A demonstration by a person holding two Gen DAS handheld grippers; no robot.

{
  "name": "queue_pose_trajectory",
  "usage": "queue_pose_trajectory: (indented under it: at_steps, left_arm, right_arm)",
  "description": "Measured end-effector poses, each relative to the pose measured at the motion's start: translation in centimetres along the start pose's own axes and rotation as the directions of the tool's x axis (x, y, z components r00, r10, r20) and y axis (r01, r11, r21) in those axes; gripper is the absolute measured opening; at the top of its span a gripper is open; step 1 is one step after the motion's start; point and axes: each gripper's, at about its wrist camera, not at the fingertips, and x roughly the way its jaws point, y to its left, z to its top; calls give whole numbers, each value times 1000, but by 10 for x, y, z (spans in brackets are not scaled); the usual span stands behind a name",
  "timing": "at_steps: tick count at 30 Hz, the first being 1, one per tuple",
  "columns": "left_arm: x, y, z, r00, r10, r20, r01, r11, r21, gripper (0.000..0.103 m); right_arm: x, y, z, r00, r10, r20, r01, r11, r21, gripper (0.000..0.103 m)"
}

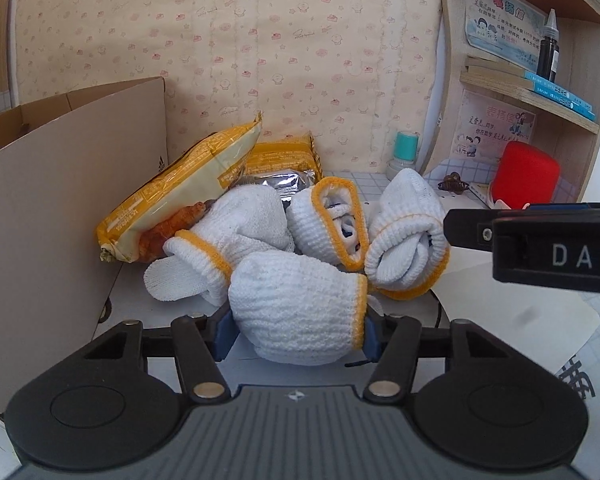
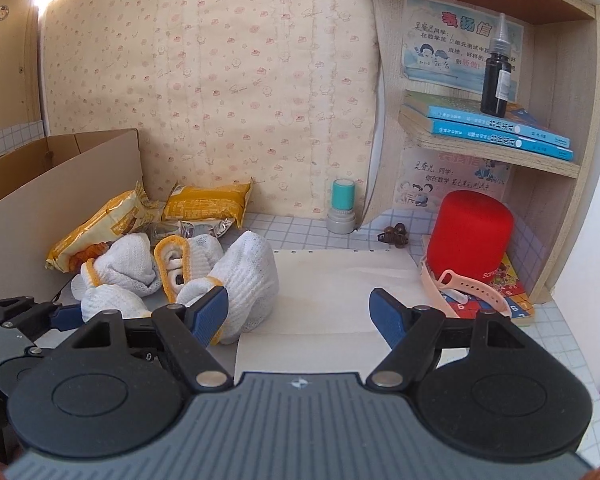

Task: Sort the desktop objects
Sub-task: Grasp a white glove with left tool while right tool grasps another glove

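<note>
Several rolled white knit gloves with yellow cuffs lie in a heap on the desk. My left gripper (image 1: 298, 336) has its blue pads (image 1: 223, 338) pressed on both sides of the nearest glove roll (image 1: 300, 304); the same roll (image 2: 108, 300) shows at the lower left of the right wrist view. My right gripper (image 2: 300, 314) is open over a white paper sheet (image 2: 332, 284). Its left finger (image 2: 210, 312) stands in front of the rightmost glove roll (image 2: 252, 276) without gripping it. Two yellow snack packets (image 1: 180, 192) (image 1: 284, 152) and a silver packet (image 1: 284, 184) lie behind the gloves.
An open cardboard box (image 1: 60, 184) walls the left side. By the back wall stands a teal stamp (image 2: 343, 208). A brown hair clip (image 2: 394, 236), a red cylinder (image 2: 470, 236), a pink watch strap (image 2: 472, 292) and a shelf with books (image 2: 496, 128) and a black bottle (image 2: 498, 76) fill the right.
</note>
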Motion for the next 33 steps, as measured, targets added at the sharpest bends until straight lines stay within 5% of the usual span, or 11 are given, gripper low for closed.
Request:
queue_pose_trajectory:
  at_steps: [21,25,33]
  left_arm:
    - [-7,10,-1,999,-46,-11,46,999,-14,59]
    - [-9,11,-1,999,-48,-13,48,999,-22,59]
    - [-13,11,3,999,-49,-1,49,999,-20,56]
  right_arm:
    - [69,24,11,991,85,-107,-79,995,62,82]
    - [73,22,13,985,138,-108,-127,987,101,46]
    - [45,16,10,983,163,-80,-157,985,68,37]
